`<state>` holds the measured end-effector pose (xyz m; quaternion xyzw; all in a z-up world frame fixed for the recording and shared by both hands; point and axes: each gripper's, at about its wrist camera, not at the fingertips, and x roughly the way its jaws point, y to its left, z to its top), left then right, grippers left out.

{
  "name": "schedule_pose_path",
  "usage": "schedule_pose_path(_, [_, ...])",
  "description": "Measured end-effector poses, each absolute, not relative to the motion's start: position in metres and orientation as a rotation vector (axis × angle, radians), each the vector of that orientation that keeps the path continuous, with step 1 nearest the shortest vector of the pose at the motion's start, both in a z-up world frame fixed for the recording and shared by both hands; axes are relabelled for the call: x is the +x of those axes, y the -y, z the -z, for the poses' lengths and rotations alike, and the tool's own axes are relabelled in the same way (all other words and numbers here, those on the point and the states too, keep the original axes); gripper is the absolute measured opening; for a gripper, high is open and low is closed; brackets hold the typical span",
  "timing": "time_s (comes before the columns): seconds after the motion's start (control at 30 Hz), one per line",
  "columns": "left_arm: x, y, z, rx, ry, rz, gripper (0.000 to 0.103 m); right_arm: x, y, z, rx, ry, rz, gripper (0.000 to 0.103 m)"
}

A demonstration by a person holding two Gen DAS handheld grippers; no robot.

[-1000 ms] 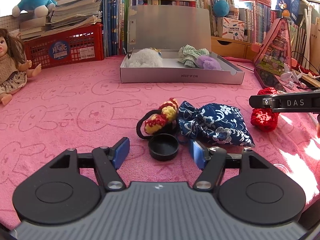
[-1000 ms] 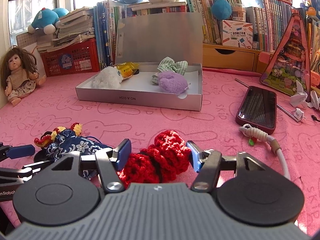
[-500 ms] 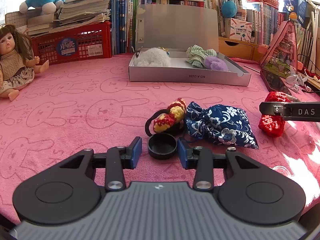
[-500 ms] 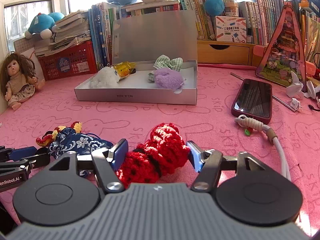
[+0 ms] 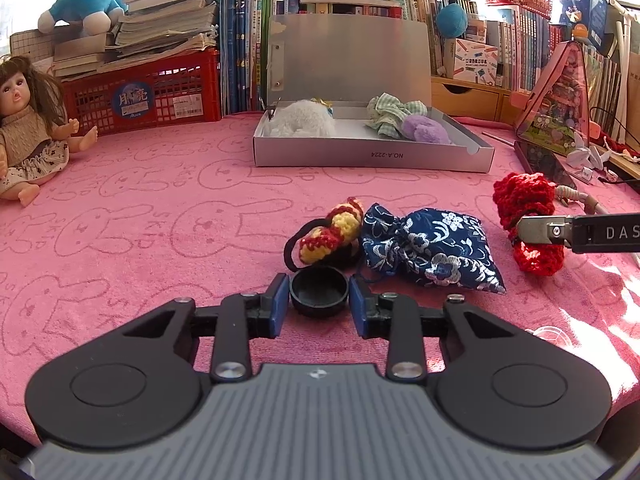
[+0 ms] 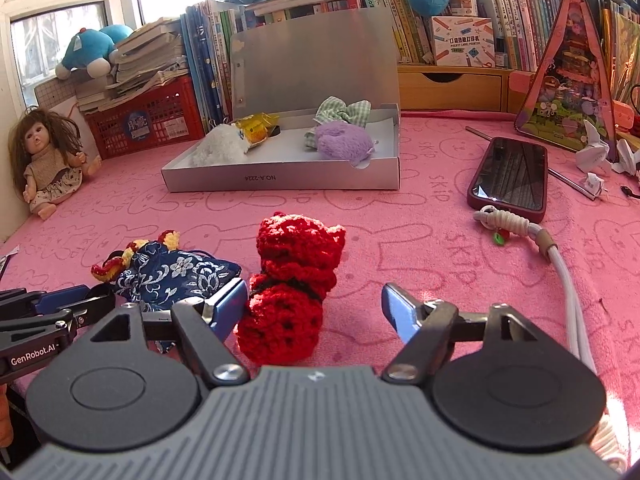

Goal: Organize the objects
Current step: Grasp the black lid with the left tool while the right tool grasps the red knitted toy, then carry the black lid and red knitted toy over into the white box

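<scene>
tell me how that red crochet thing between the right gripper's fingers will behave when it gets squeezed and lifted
The red crochet piece looks like soft, chunky yarn, so it will probably squash between the pads rather than resist. It seems light, and its knobbly surface should grip, not slip. The right gripper is open, with only one finger touching it; its jaws have just been closing, so it may flop sideways first.

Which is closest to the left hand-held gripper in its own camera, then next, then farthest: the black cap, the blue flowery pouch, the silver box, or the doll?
1. Black cap: right between the fingers of the left hand-held gripper.
2. Blue flowery pouch: just beyond, to the right.
3. Silver box: straight ahead, further back.
4. Doll: far left, by the red crate; roughly as far as the box, hard to call.
</scene>
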<state>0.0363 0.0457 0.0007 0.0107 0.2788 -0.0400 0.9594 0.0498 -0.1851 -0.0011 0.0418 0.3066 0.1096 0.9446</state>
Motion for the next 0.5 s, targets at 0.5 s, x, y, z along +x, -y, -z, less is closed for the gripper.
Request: schedule_pose_path(0.5, [0.032, -0.05, -0.016, 0.009, -0.525, 0.058, 0.038, 0.044, 0.174, -0.008, 0.041, -0.591, -0.233, 0.04])
